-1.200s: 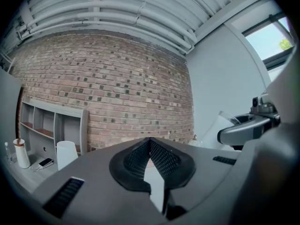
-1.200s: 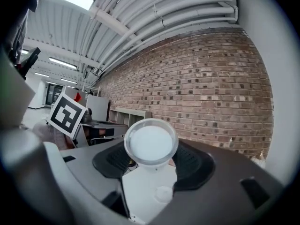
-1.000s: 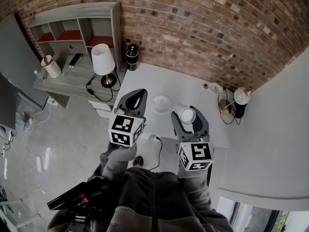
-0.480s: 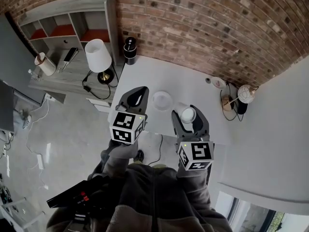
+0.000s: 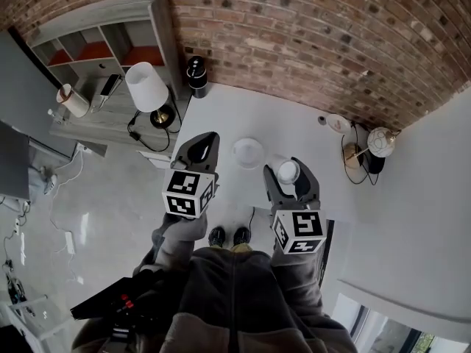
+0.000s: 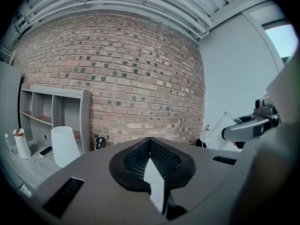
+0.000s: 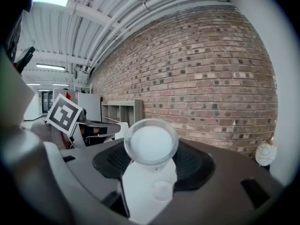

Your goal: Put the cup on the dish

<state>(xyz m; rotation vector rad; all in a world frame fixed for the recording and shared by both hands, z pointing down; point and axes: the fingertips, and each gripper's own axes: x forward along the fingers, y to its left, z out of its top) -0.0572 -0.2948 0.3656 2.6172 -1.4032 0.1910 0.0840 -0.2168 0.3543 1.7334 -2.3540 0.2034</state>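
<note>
A small white dish lies on the white table. Just right of it and nearer to me is the clear cup, with my right gripper shut on it. In the right gripper view the cup fills the gap between the dark pads, its round mouth turned toward the camera. My left gripper hangs over the table's left front corner, left of the dish. Its jaws are shut with nothing in them.
A white table lamp and a grey shelf unit stand at the left, a black speaker at the table's back corner. A small bowl, a round globe lamp and cables sit at the right. The brick wall runs behind.
Both grippers stay almost where they were, the cup still in the right one. The head view has shifted a little, and my shoes now show below the table's edge.
</note>
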